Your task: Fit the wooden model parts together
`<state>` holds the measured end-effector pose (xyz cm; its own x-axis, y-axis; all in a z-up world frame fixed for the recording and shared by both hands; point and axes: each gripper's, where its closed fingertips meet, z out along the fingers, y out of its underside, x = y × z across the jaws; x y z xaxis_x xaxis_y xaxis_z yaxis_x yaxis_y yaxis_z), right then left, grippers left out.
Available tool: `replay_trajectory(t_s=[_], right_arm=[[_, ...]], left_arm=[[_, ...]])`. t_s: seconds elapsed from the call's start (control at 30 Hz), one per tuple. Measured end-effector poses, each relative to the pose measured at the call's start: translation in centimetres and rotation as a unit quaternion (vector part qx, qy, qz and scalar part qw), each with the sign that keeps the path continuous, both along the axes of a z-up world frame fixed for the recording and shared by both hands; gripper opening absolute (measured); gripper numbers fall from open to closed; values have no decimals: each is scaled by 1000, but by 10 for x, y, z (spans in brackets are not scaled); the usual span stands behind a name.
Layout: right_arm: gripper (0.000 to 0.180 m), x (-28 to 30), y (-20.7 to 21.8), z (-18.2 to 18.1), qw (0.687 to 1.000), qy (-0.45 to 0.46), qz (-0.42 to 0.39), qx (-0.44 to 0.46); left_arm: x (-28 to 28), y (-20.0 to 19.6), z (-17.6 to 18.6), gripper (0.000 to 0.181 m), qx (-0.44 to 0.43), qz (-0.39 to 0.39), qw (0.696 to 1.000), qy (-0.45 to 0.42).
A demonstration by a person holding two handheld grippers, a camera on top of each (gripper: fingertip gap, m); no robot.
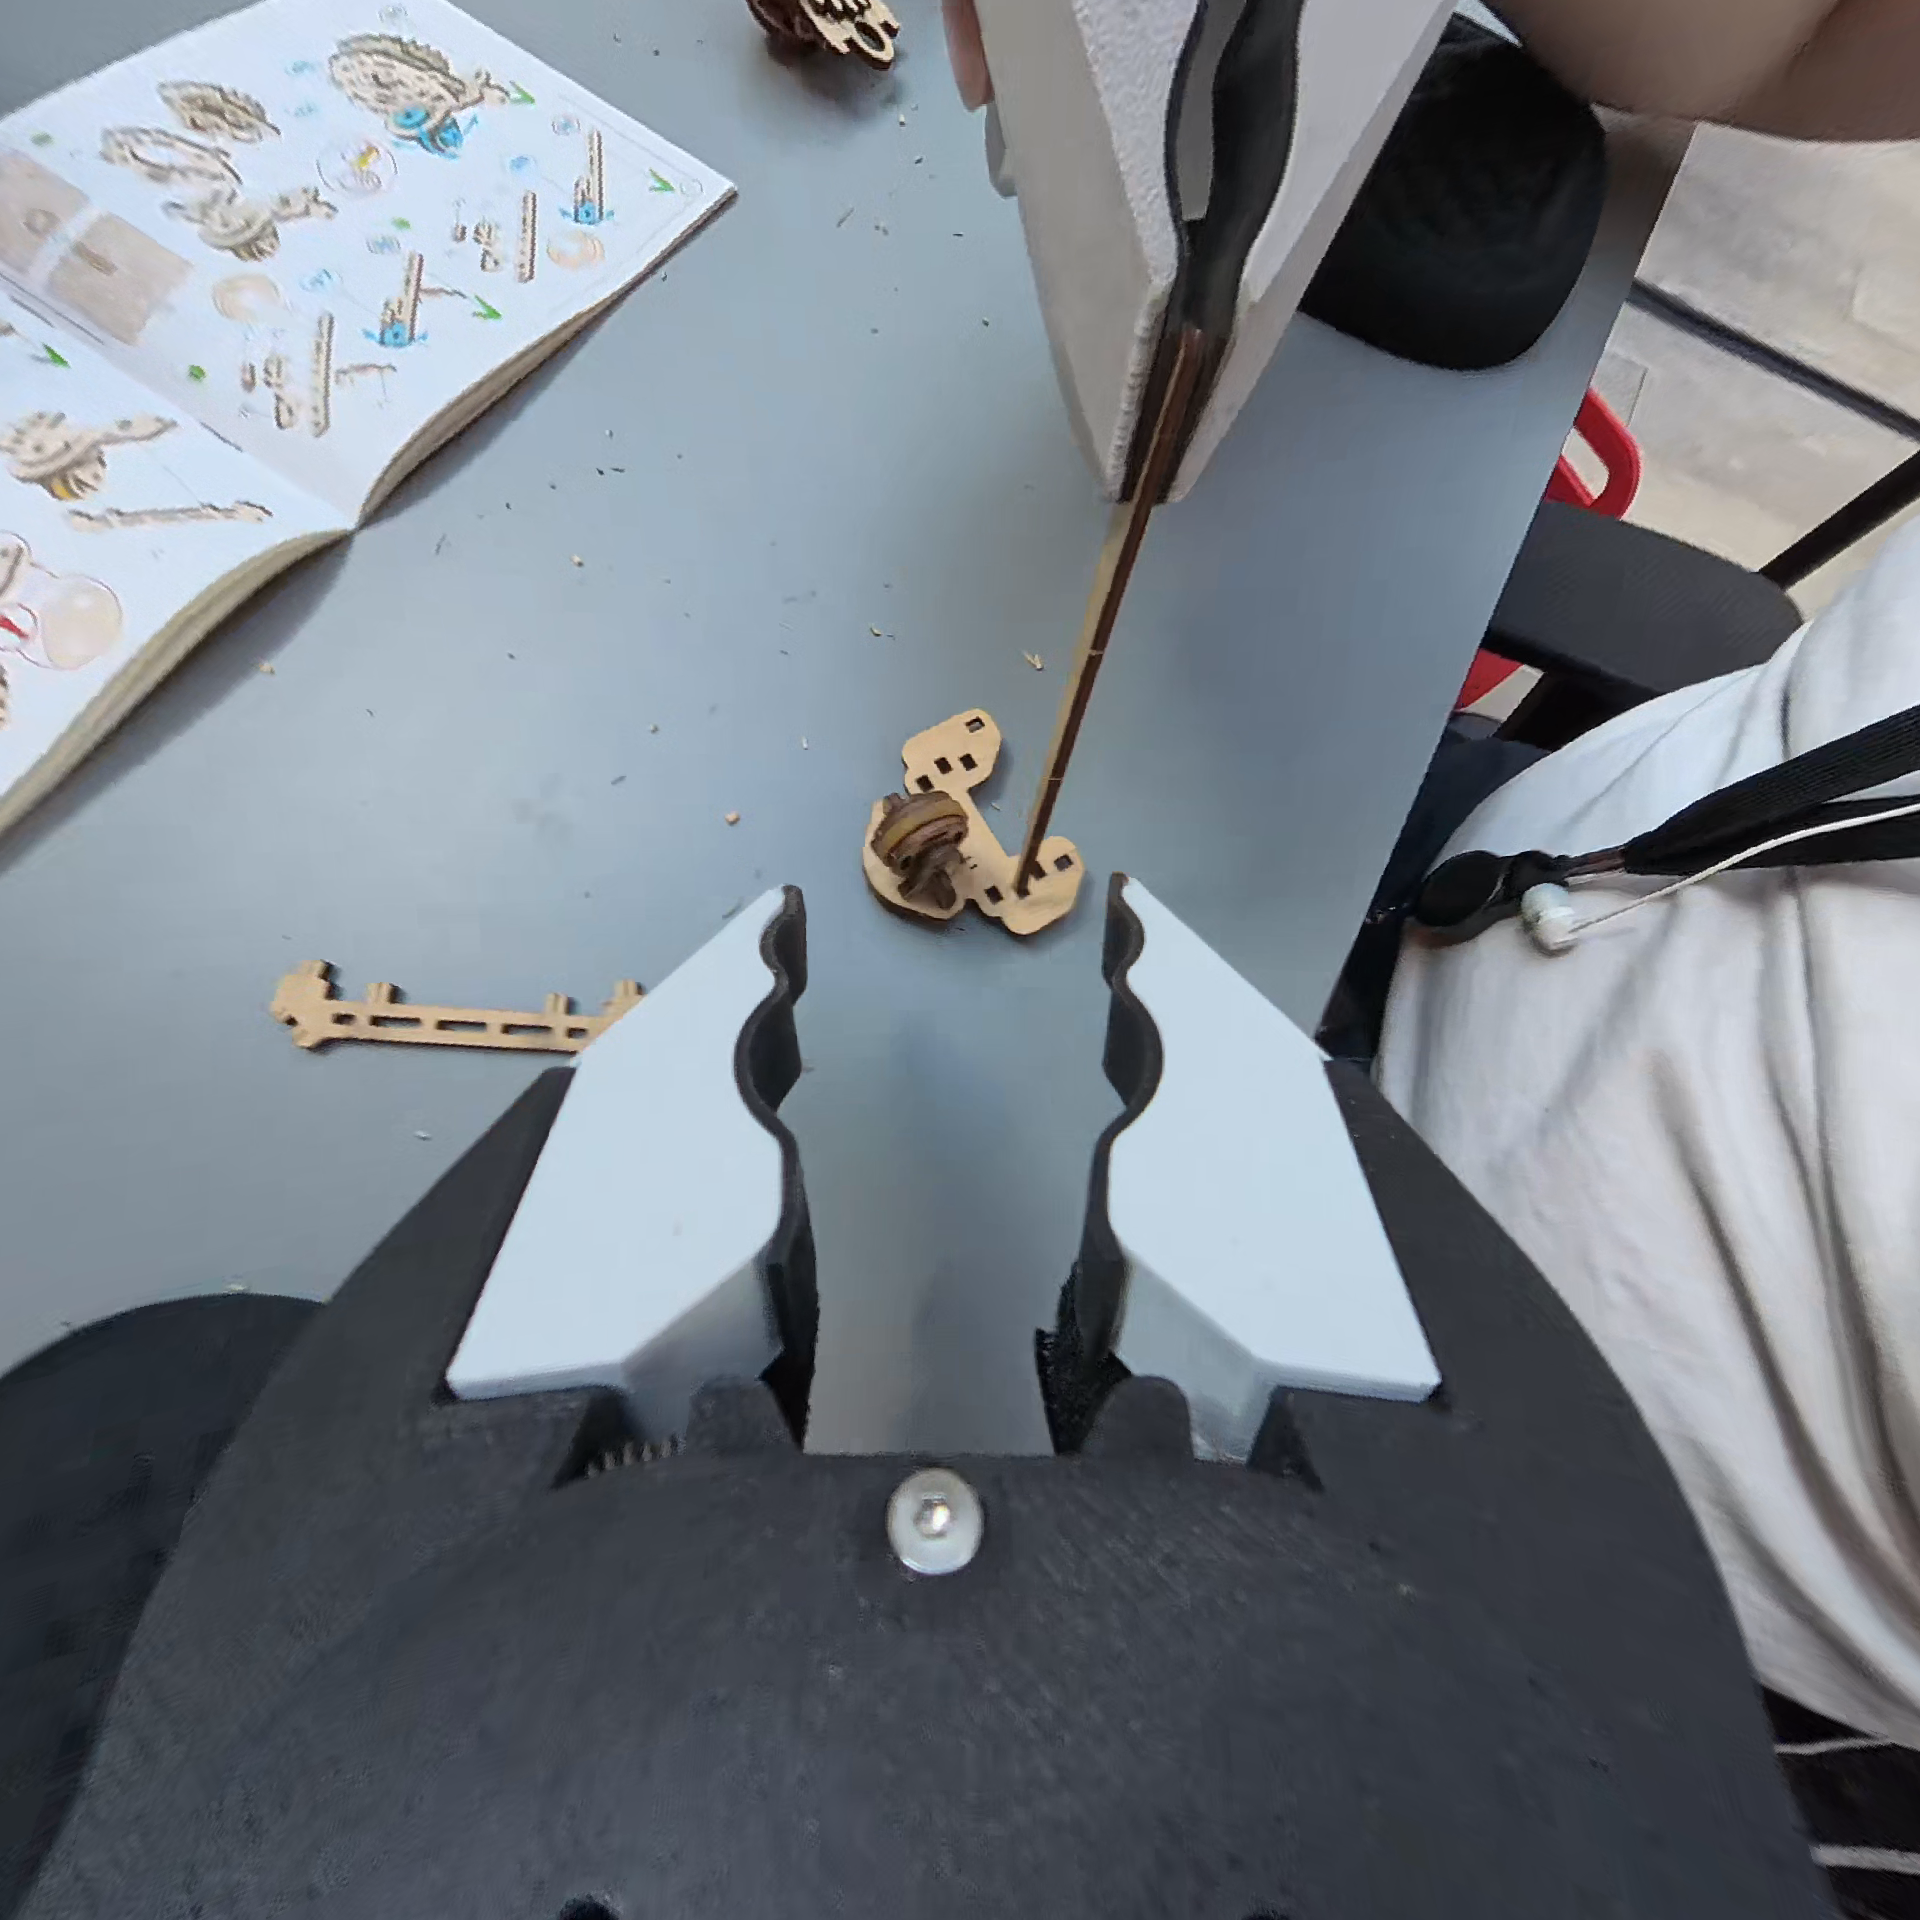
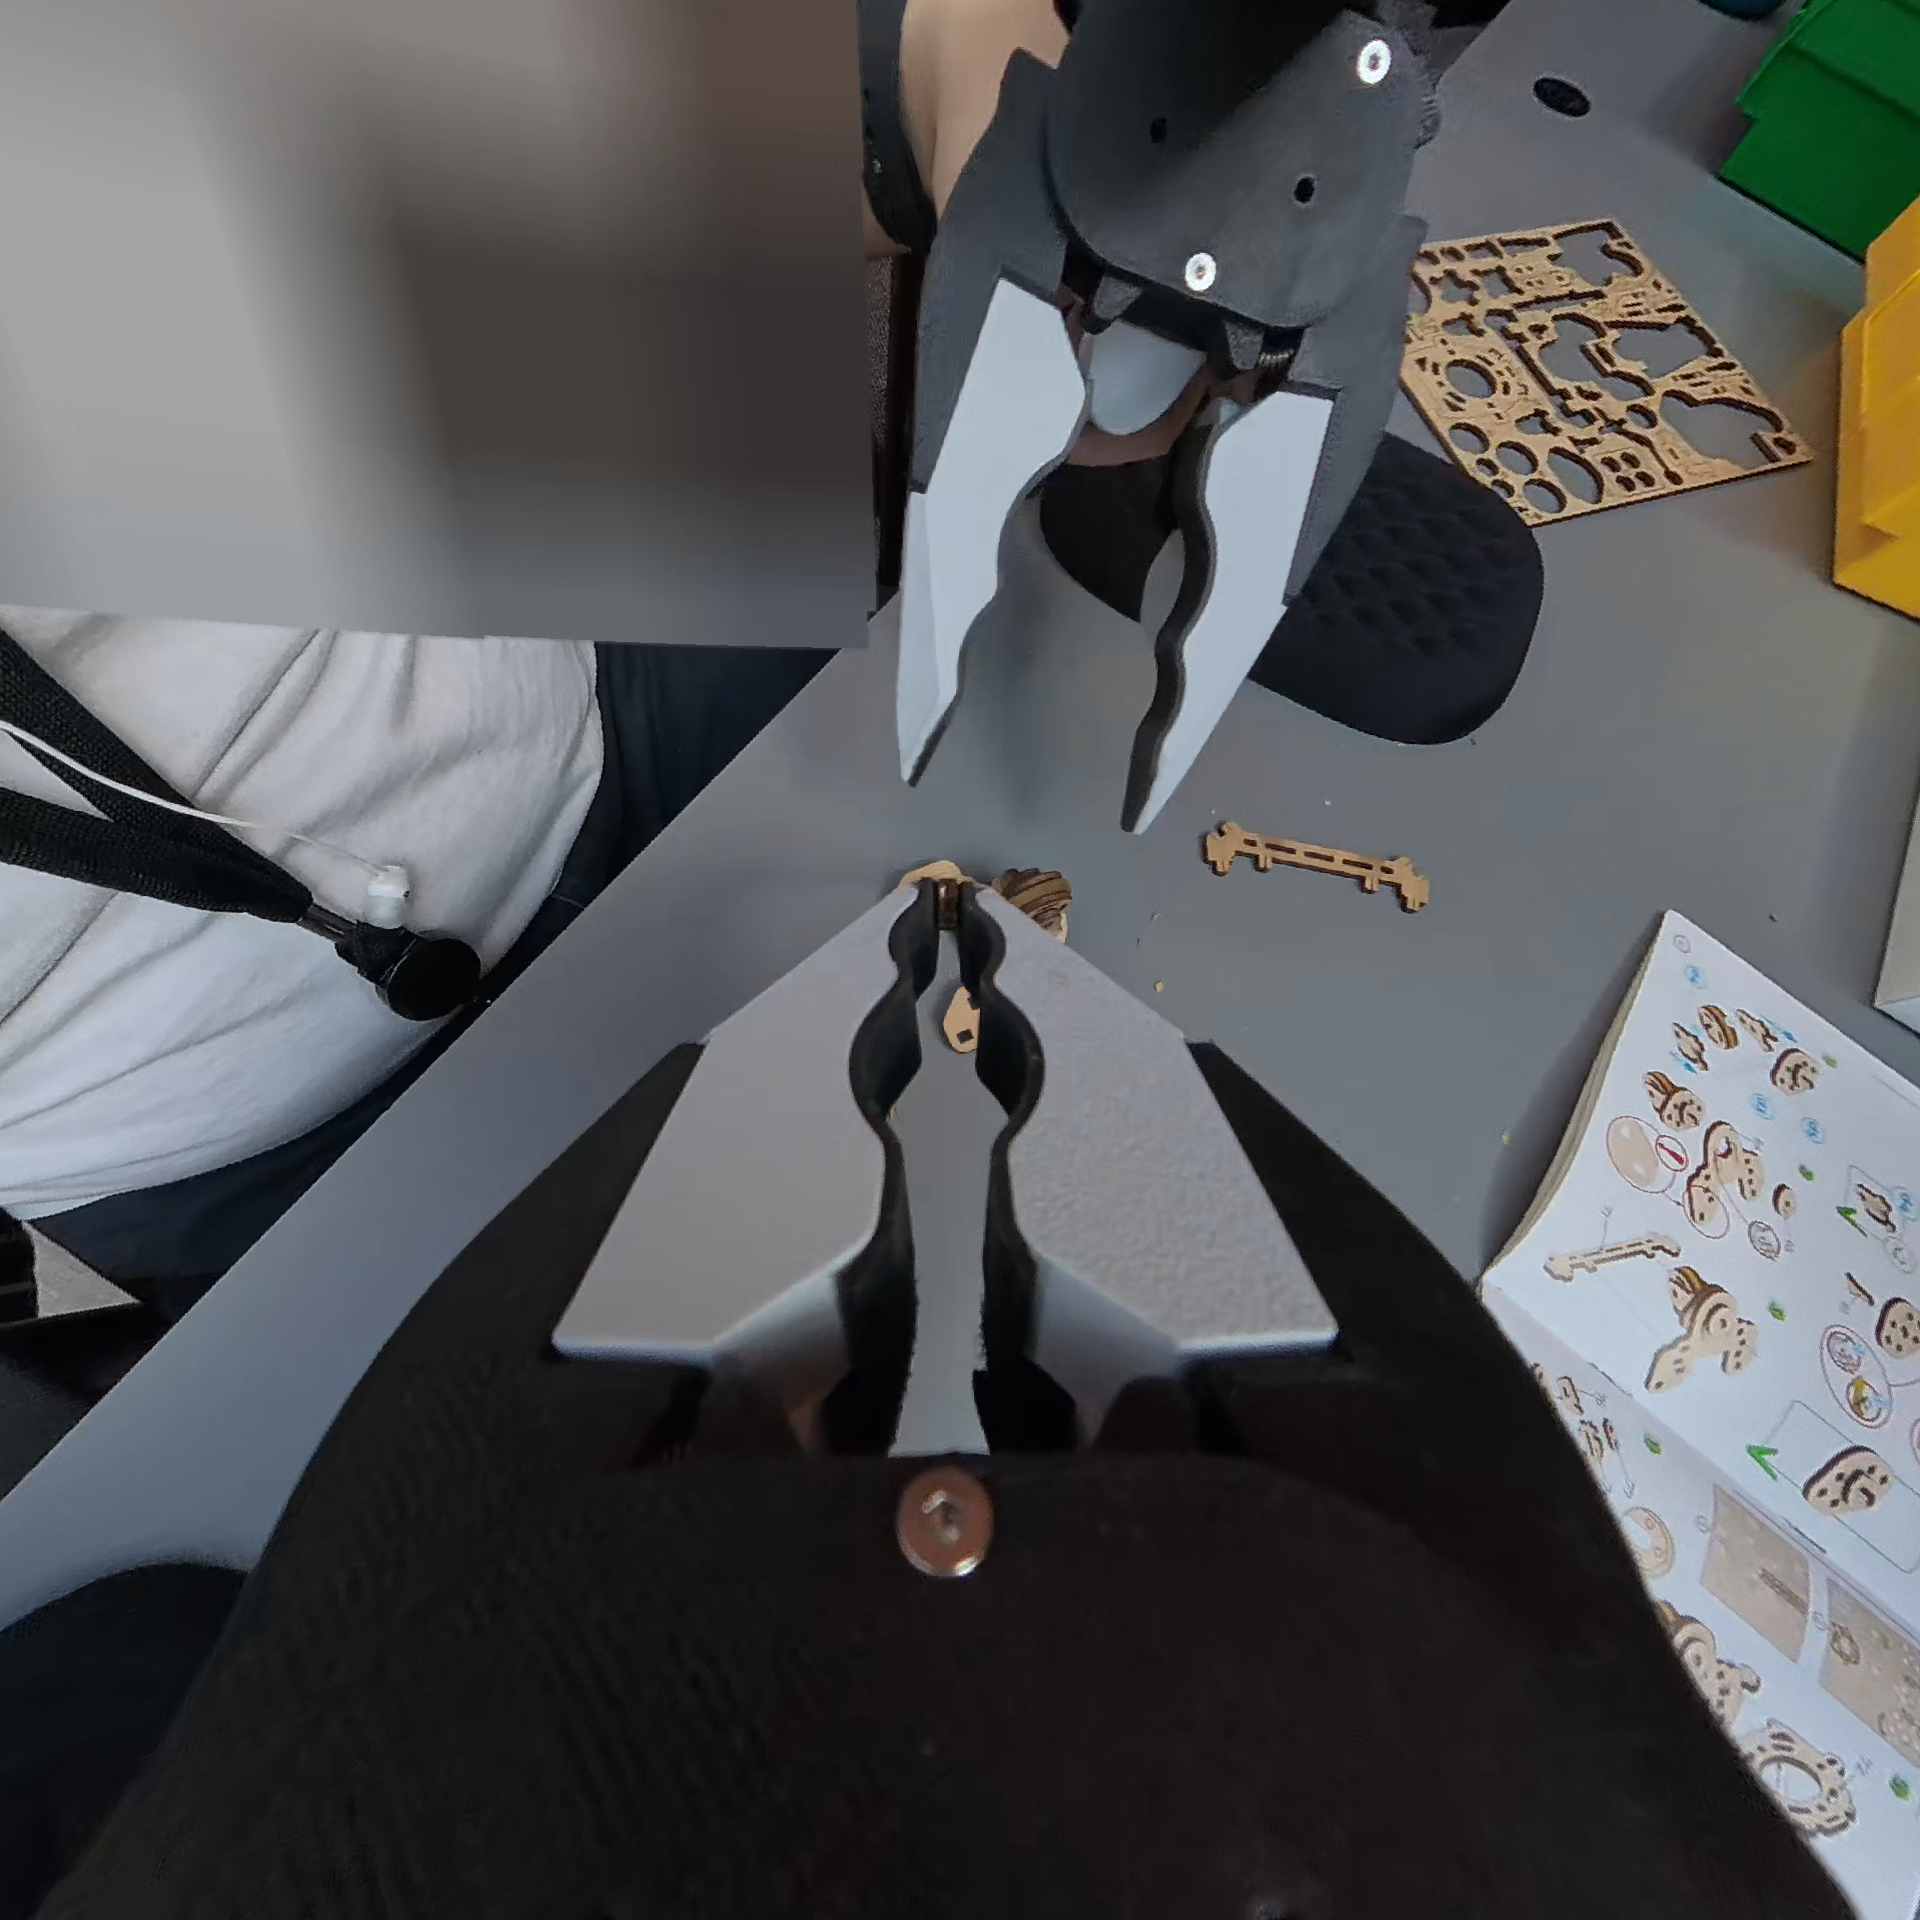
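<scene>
A small wooden plate [image 1: 1023,906] with square slots and a gear stack [image 1: 920,847] lies on the grey table [image 1: 623,675]. My right gripper [image 1: 1153,488] comes down from above, shut on a thin wooden strip [image 1: 1091,644] held upright and edge-on. The strip's lower end sits at a slot in the plate. My left gripper [image 1: 956,894] is open and empty, its tips just short of the plate. In the right wrist view my right gripper [image 2: 945,914] is shut, with the plate [image 2: 961,1023] below it and the open left gripper [image 2: 1023,800] beyond.
A second slotted strip [image 1: 447,1018] lies left of the left gripper; it also shows in the right wrist view [image 2: 1314,868]. An open instruction booklet [image 1: 260,312] lies far left. A punched-out wooden sheet [image 2: 1590,364], yellow bins [image 2: 1881,416] and a person in white [image 1: 1662,1143] at the table edge. There is about 7 centimetres between the tips of the two grippers.
</scene>
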<state>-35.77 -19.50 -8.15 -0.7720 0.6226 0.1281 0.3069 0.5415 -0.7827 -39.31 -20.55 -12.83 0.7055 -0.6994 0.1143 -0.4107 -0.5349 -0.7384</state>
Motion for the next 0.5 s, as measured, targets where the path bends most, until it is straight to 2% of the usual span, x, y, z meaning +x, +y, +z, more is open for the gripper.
replay_trajectory(t_s=[0.1,0.23,0.3,0.5], right_arm=[[2,0,-3,-5,999,-30,17,7],[2,-6,-3,-7,998,-46,27,26],[2,-9,-3,-6,997,-50,28,44],[2,-13,-4,-8,993,-89,22,76]], left_arm=[[11,-8,-2,56,24,57,998,-8],[4,-7,-19,55,47,136,987,73],[2,-9,-27,54,46,143,984,100],[5,-10,-36,48,42,146,986,74]])
